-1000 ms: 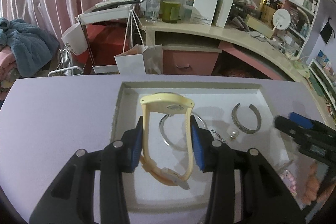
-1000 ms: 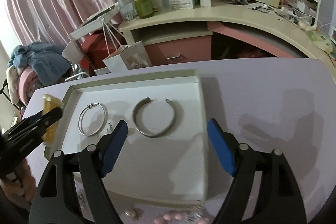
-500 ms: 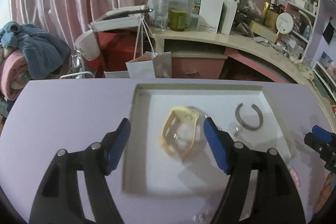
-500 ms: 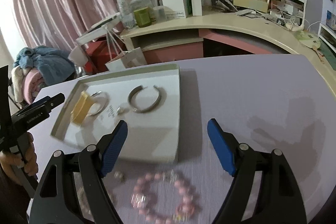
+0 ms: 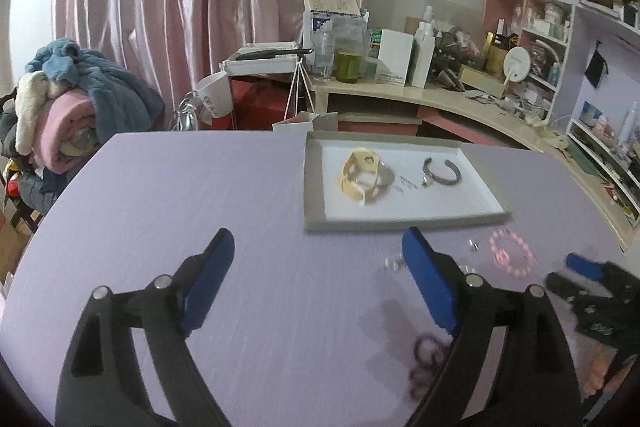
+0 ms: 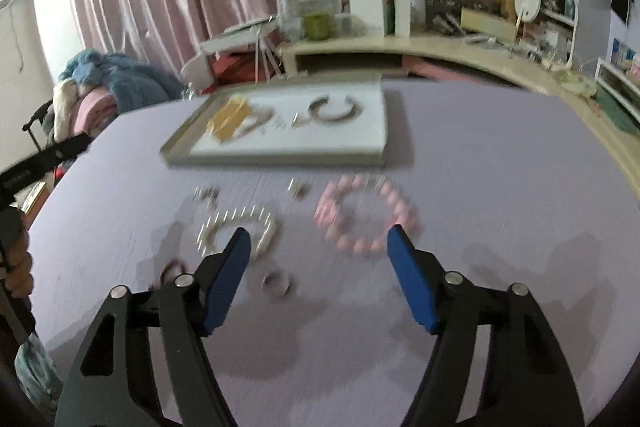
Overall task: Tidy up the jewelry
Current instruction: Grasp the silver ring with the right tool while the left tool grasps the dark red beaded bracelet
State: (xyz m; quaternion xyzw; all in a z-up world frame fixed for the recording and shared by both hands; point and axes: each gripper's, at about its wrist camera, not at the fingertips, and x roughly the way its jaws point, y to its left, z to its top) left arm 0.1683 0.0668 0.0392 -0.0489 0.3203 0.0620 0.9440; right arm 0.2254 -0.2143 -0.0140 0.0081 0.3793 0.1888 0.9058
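A white tray (image 5: 408,213) on the purple table holds a yellow watch (image 5: 360,171), a thin silver bangle under it and a grey cuff bracelet (image 5: 442,173). The tray also shows in the right wrist view (image 6: 280,157). On the table in front of it lie a pink bead bracelet (image 6: 366,213), a pearl bracelet (image 6: 238,229), a silver ring (image 6: 277,283) and small earrings (image 6: 298,189). My left gripper (image 5: 318,275) is open and empty, well back from the tray. My right gripper (image 6: 318,267) is open and empty, above the loose jewelry.
A dark bead bracelet (image 5: 428,359) lies blurred near my left gripper's right finger. Behind the table stand a cluttered beige desk (image 5: 440,95), pink shelves (image 5: 560,27) and a pile of blankets (image 5: 72,107). Pink curtains hang at the back.
My left gripper opened, let the yellow watch go in the tray, then drew back and up. My right gripper also drew back, so the loose jewelry came into its view.
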